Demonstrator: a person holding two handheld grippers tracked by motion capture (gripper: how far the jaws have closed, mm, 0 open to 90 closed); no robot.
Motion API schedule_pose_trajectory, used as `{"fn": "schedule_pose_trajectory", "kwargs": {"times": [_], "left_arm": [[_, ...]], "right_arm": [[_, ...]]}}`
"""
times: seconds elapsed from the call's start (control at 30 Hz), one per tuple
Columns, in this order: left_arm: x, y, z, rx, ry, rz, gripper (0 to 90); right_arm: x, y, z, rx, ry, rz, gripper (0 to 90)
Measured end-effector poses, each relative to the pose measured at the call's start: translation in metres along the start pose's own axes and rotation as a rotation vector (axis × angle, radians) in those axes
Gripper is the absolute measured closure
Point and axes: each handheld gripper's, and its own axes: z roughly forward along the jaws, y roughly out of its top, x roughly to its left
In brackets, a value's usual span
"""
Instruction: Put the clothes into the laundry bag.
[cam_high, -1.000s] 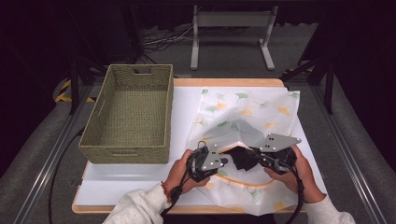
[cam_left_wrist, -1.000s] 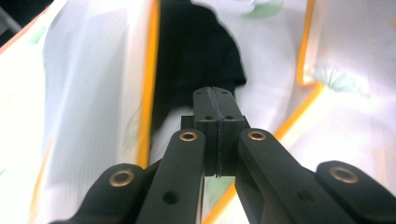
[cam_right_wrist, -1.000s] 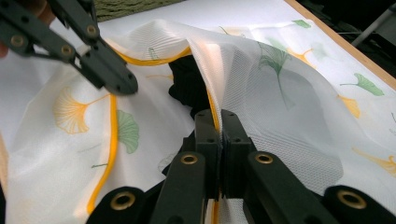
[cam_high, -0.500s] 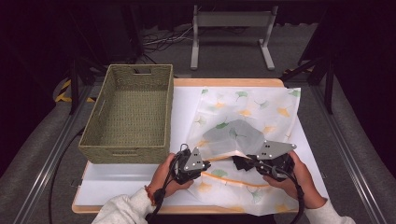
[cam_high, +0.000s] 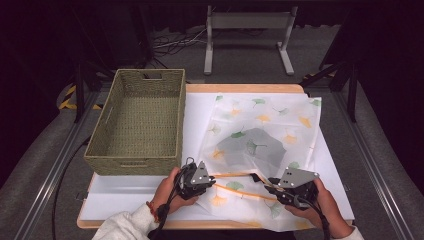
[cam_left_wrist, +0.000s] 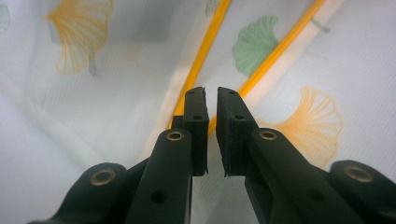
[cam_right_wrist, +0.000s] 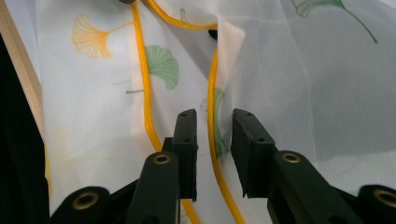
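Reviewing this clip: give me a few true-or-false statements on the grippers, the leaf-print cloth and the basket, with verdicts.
1. The woven basket stands left of the leaf-print cloth in the high view. True.
2. The basket holds a folded cloth. False: its inside shows nothing but the woven floor.
3. The right gripper has its jaws parted, with the cloth's orange hem running between them. True.
4. The left gripper is clamped on the basket's rim. False: it is over the cloth, its jaws a narrow gap apart at an orange hem line.
5. Both grippers work at the near edge of the cloth. True.
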Motion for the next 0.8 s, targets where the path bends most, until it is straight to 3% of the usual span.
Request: {"fn": "schedule_pose_trajectory", "kwargs": {"times": [0.1, 0.23, 0.33, 0.37, 0.53, 0.63, 0.73, 0.8], "left_arm": [[0.000, -0.006, 0.000, 0.020, 0.004, -0.007, 82.5], [0.002, -0.015, -0.005, 0.010, 0.019, -0.032, 79.6], [0.002, -0.016, -0.007, 0.003, 0.029, -0.038, 77.9], [0.003, -0.018, -0.009, -0.006, 0.032, -0.054, 75.0], [0.003, -0.023, -0.009, -0.007, 0.030, -0.072, 69.3], [0.003, -0.025, -0.009, -0.014, 0.022, -0.115, 64.5], [0.002, -0.025, -0.009, -0.014, 0.027, -0.114, 61.9], [0.001, -0.027, -0.010, -0.016, 0.033, -0.134, 54.1]], "right_arm": [[-0.001, -0.005, -0.003, 0.005, -0.005, 0.011, 72.0], [-0.009, -0.025, -0.009, 0.057, -0.052, 0.067, 71.8], [-0.013, -0.031, -0.013, 0.064, -0.080, 0.087, 71.5], [-0.017, -0.035, -0.018, 0.064, -0.103, 0.113, 69.4], [-0.024, -0.046, -0.029, 0.056, -0.130, 0.166, 69.8], [-0.026, -0.053, -0.035, 0.059, -0.142, 0.204, 72.4], [-0.026, -0.059, -0.036, 0.075, -0.151, 0.210, 73.6], [-0.027, -0.064, -0.035, 0.098, -0.163, 0.213, 73.9]]}}
